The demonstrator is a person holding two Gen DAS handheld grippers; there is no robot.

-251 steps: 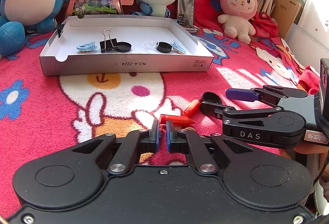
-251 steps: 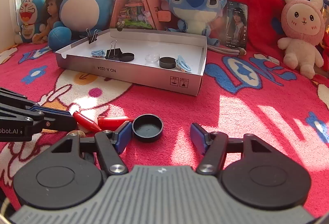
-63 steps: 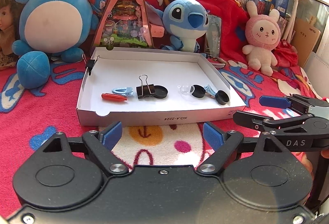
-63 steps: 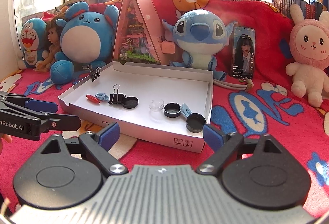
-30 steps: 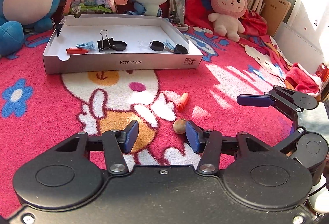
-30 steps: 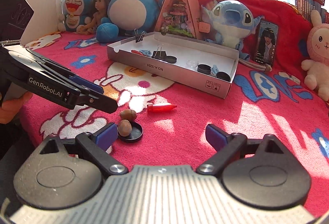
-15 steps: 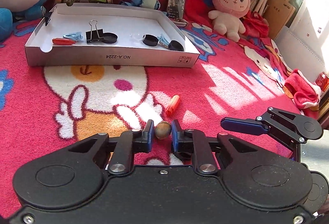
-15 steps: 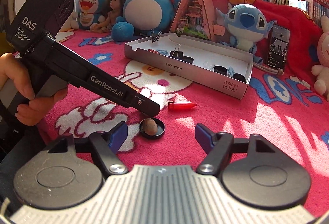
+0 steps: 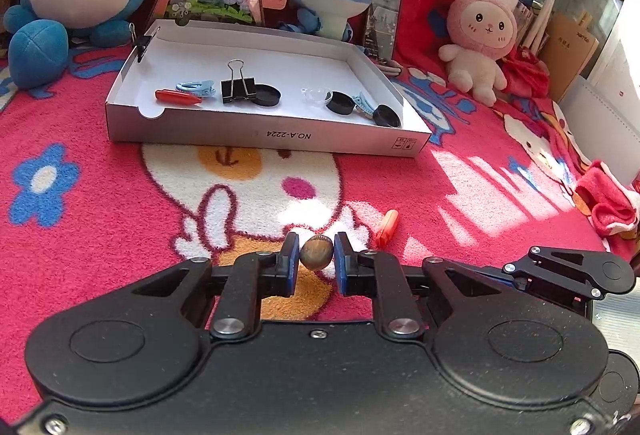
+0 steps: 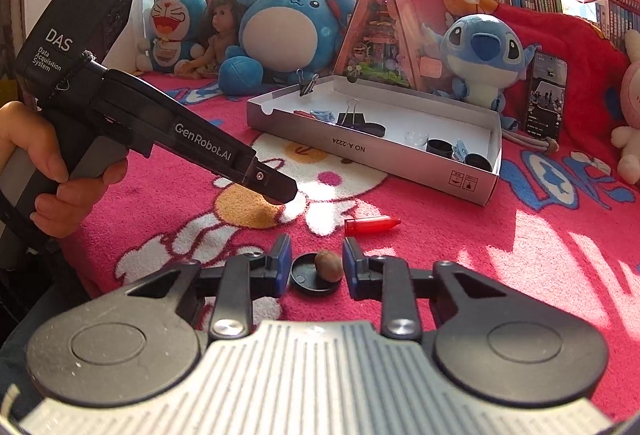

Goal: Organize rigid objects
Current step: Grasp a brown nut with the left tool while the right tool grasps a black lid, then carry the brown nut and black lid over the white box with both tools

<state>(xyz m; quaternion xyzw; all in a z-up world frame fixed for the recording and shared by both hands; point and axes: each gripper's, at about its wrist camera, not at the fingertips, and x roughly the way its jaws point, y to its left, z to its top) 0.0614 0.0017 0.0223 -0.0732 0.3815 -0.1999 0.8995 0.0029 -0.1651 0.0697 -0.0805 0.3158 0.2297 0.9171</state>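
Left gripper (image 9: 316,255): jaws clamped on a brown nut (image 9: 317,252) above the red blanket (image 9: 100,219). Right gripper (image 10: 315,263): jaws closing around a black lid (image 10: 310,279) holding a second nut (image 10: 329,266), not yet touching. Cardboard tray (image 9: 260,133) beyond.

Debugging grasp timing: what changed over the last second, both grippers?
The left gripper closed on a brown nut and holds it. The right gripper is closing around the black cap with a second nut in it; pads not touching yet. The red piece and the box contents stayed put.
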